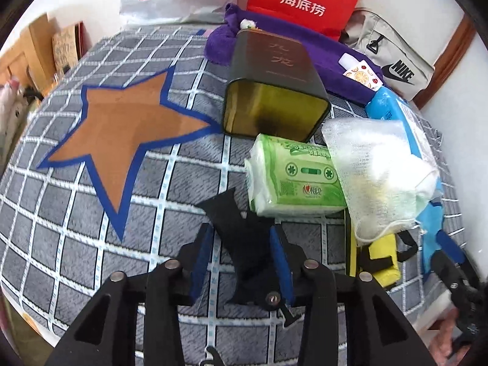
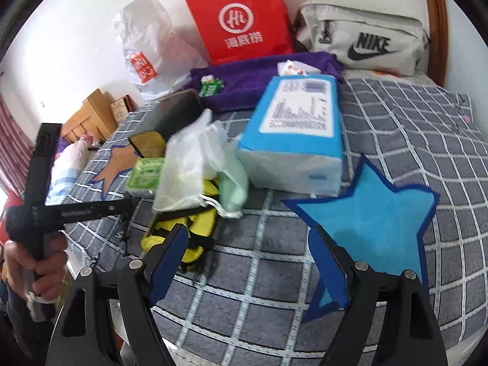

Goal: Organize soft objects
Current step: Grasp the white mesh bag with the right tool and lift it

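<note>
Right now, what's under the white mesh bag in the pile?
The white mesh bag overlaps the green tissue pack and a yellow strapped item, with the blue tissue pack behind it. Anything else beneath is covered.

Two stars, two tissue packs.

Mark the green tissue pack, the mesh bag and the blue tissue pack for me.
green tissue pack [image 1: 300,177]: left wrist view, printed top face.
mesh bag [image 1: 375,170]: left wrist view, middle of the white netting.
blue tissue pack [image 2: 300,113]: right wrist view, white label.
</note>
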### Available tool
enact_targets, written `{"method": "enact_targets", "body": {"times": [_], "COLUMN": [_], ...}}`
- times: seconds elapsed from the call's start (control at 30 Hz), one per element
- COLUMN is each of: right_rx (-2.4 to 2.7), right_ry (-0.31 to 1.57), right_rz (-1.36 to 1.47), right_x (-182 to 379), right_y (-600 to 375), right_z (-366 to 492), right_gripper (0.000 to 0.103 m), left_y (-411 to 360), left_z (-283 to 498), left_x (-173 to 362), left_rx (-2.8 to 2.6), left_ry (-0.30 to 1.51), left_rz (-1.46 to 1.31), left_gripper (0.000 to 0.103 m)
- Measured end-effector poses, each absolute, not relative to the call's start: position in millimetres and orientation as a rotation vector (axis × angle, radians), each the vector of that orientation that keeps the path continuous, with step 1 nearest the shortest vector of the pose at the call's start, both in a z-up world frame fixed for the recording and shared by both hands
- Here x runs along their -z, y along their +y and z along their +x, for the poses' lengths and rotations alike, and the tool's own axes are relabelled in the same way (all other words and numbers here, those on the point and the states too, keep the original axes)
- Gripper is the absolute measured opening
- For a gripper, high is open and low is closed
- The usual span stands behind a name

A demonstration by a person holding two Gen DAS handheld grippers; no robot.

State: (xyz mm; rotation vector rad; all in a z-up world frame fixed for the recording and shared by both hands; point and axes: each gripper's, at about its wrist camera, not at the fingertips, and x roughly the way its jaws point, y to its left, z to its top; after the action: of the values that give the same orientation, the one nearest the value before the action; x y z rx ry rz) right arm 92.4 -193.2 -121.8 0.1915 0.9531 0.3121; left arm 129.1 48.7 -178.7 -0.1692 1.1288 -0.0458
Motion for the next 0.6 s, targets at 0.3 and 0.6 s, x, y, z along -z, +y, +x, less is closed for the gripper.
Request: {"method": "enact_targets", "body": {"times": [0.3, 0.6], "right_rx": [-0.353, -0.356], "right_ry": [0.964, 1.029], "right_rz": [0.175, 0.168], "right_x": [113.3, 130.3], "right_y": [-155.4, -128.8], "right_z": [109.6, 135.8], "right_gripper": [0.06, 0.009], "left_y": [56.7, 69.7], "left_z": [127.8, 124.0], "left_x": [176.4, 180.7], "left_rx": [0.077, 0.136], "left_ry": [1.102, 1.1], "left_rz": [-0.145, -0.214], "left_gripper": [0.018, 0.018]}}
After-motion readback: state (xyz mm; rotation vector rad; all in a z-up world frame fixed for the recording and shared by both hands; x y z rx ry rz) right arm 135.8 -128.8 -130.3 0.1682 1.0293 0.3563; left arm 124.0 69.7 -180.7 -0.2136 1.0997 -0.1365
